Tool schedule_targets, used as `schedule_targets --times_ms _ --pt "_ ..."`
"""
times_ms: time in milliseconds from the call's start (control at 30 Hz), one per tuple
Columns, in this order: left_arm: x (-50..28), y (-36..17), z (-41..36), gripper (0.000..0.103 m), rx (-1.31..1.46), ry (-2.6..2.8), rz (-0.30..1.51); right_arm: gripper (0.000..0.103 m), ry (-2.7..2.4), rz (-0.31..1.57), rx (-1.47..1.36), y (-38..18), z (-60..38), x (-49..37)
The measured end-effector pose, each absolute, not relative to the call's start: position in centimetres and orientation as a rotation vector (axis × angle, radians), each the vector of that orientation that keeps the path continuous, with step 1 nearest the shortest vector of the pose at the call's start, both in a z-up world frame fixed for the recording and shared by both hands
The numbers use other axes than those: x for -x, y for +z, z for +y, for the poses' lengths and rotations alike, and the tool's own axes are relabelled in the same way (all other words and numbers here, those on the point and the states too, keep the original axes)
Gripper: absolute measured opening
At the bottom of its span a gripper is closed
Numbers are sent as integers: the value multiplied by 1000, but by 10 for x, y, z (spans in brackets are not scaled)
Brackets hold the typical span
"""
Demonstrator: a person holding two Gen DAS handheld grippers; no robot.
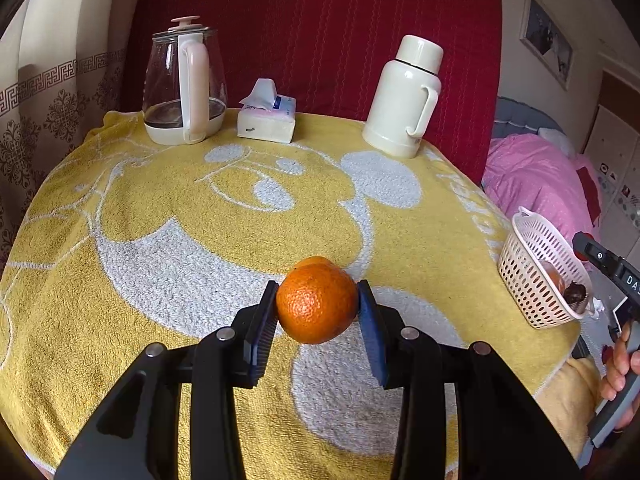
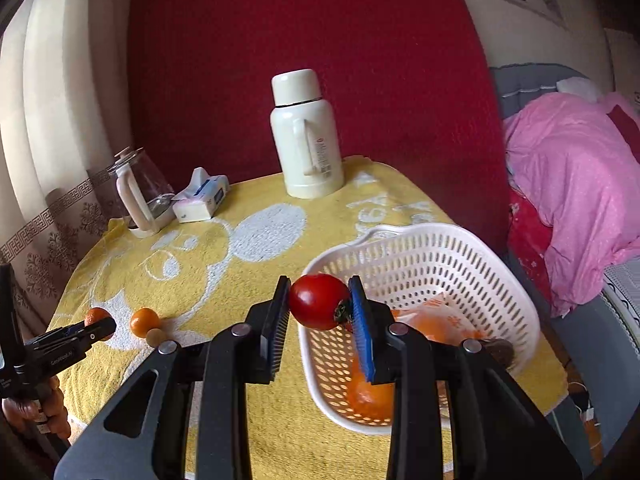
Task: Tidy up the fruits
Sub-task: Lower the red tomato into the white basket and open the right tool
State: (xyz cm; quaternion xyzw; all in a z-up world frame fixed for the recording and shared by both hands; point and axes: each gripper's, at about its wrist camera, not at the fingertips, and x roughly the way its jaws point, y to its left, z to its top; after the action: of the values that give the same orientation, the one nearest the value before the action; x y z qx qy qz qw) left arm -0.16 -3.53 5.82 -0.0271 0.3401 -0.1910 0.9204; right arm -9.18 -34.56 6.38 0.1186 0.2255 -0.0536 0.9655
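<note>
An orange (image 1: 317, 305) sits clamped between the two pads of the left gripper (image 1: 318, 312), raised just above the yellow towel (image 1: 200, 200) near the table's front middle; a second orange (image 1: 316, 261) peeks out right behind it in the left wrist view, and from the right wrist camera that one (image 2: 144, 322) lies on the towel beside a small pale round thing (image 2: 156, 337) too blurred to name. The right gripper (image 2: 320, 308) is closed on a red tomato (image 2: 318, 306), its green stem end pressed against the blue-padded finger, and it holds the tomato over the near left rim of the white basket (image 2: 460, 240). The basket stands at the right edge of the towel, tilted a little toward the camera, and holds an orange-printed packet (image 2: 440, 316) and another orange fruit (image 2: 366, 394) on its bottom; something dark lies at its far right side, unclear. Farther back on the towel stand a cream flask (image 2: 306, 136) at the right rear, a tissue pack (image 1: 267, 116) at the middle rear, and a glass kettle (image 1: 182, 84) at the left rear, all well apart from the fruit. Behind them hangs a dark red cloth (image 1: 320, 32), with a pink quilt (image 2: 572, 184) off to the right.
</note>
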Motion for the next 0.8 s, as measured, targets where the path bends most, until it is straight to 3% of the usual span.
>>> schedule_targets --times_ms 467,600,800 --pt "11 68 -73 39 4 -445 689 32 -160 500 -295 43 -383 105" --pt "15 71 -85 39 -11 -464 683 61 -160 468 -346 44 -394 110" --pt "17 80 -108 39 -36 -518 674 61 -209 414 -342 54 -406 120"
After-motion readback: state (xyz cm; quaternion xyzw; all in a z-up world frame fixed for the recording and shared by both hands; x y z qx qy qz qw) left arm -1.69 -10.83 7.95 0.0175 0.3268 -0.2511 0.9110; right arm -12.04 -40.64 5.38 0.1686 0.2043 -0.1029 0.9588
